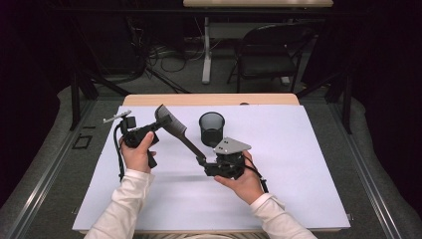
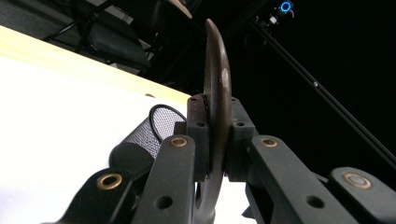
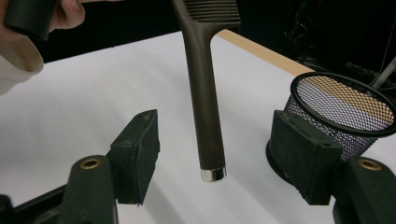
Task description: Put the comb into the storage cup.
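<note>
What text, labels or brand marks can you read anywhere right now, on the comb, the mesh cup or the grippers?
None can be read.
Comb: plain brown handle with a silver end cap, no marking visible.
Mesh cup: bare black mesh, no label.
Left gripper and right gripper: no print on the jaws.
Grey plate: only holes, no lettering.

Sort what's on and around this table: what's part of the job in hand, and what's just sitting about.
In the job:
- comb, clamped at its toothed end by the left hand-held gripper
- right hand-held gripper, jaws open either side of the comb's handle, not touching it
- mesh cup, beside the comb

Just about:
- folding chair beyond the table
- cables on the floor
</note>
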